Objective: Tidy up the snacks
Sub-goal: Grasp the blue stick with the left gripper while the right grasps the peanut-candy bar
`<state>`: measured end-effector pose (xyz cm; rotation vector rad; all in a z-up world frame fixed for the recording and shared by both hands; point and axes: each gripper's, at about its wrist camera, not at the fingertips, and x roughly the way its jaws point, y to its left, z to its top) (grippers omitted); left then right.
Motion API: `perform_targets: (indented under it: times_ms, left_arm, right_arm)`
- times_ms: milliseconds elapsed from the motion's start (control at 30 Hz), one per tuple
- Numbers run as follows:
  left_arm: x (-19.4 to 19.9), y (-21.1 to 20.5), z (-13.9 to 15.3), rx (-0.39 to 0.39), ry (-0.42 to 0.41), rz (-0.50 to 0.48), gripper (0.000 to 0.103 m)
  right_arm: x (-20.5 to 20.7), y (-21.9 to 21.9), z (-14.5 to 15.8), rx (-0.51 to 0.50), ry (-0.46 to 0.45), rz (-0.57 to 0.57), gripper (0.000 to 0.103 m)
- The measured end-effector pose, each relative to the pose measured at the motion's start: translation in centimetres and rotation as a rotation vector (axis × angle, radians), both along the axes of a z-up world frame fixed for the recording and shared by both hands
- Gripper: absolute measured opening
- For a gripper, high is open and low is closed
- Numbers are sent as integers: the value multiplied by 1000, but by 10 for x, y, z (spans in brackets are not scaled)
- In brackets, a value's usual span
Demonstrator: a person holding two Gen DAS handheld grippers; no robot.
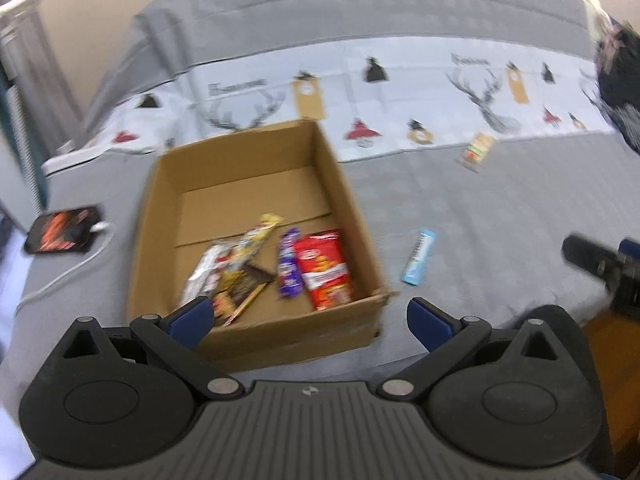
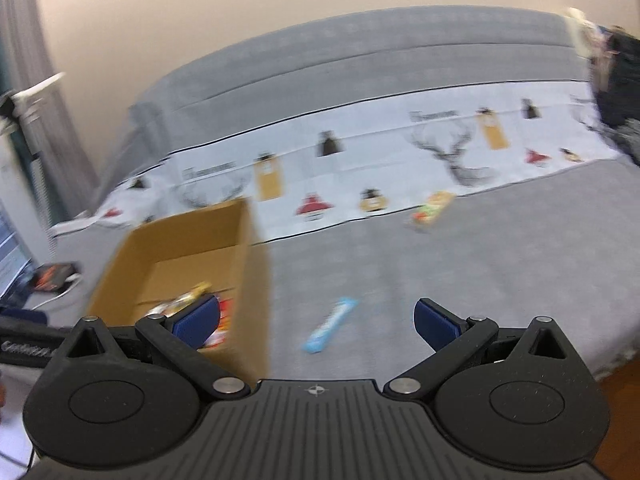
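Cardboard forms the open box (image 1: pixel 256 184) seen from the left wrist, several wrappers already lying inside near its front wall, while the left gripper (image 1: pixel 308 320) is held spread and empty above it. From the right wrist, a blue bar (image 2: pixel 330 324) lies just right of the box on the soft grey bedspread (image 2: pixel 480 272), with a green-orange packet (image 2: pixel 434 208) farther off; the right gripper (image 2: pixel 318 322) is likewise spread and empty. Both are judged light and crinkly, best pinched across the narrow middle.
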<state>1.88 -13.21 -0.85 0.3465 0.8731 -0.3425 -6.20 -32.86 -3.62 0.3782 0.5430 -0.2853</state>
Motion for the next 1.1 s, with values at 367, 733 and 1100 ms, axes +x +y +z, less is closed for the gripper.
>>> perform_targets:
  times_ms: [367,733,1100]
  left_arm:
    - [83,-138,-65,97,217,-186,103]
    - [170,-210,-201,300,399,-231,103]
    - [227,-202,-252,214,591,-188,103]
  right_arm:
    - [27,-136,-30,19,54,-235,102]
    - [175,-242,-112,72,147,-209,102]
    - [353,-271,-183,143,251,-116,102]
